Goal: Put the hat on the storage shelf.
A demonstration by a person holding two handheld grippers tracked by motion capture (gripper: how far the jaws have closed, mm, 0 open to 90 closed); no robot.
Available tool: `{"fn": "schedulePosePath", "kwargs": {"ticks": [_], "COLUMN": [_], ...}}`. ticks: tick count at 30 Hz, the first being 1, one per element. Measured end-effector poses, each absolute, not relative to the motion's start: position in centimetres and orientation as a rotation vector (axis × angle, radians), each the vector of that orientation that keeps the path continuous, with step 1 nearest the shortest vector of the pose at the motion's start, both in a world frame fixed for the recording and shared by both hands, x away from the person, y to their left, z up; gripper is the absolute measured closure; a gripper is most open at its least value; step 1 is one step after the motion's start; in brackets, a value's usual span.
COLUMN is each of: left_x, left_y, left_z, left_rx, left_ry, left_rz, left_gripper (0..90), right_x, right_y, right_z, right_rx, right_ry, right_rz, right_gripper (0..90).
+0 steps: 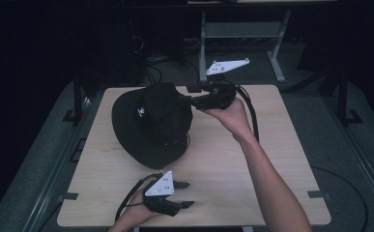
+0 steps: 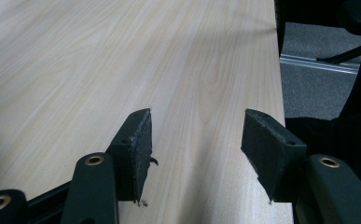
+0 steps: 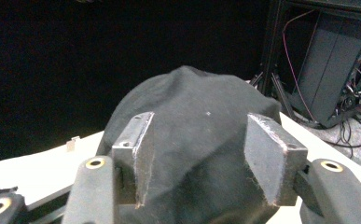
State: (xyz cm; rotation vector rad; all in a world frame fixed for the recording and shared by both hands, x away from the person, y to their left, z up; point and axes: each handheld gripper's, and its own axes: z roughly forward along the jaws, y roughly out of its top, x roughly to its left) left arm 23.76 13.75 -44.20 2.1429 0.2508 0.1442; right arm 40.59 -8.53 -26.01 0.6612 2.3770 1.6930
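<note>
A black brimmed hat with a small white mark on its crown rests on the light wooden table, left of centre. My right gripper reaches in from the right at crown height. In the right gripper view it is open, and the crown of the hat bulges between and beyond the jaws. Whether the pads touch the cloth is unclear. My left gripper sits low near the table's front edge, pointing right, open over the bare table.
A sliver of something yellow peeks from under the hat's right brim. Behind the table stand a metal desk frame and floor cables. Dark equipment with wires lies beyond the hat. The table's right edge is close to my left gripper.
</note>
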Motion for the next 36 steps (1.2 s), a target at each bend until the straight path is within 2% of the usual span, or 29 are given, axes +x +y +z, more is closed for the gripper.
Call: {"fn": "schedulePosePath", "kwargs": {"ticks": [16,36], "left_x": [24.1,24.2], "left_y": [13.9,13.9], "left_z": [-44.3,-44.3], "left_rx": [2.133,2.128], "left_ry": [0.297,0.311], "left_rz": [0.132,0.133], "left_gripper": [36.2,33.0], "right_x": [39.5,37.8], "right_y": [-11.7,-15.5], "right_z": [-27.0,-29.2], "right_rx": [0.735,0.819], "right_ry": [2.349,2.328], "right_rz": [1.692,1.684], "right_gripper": [35.2,32.7]}}
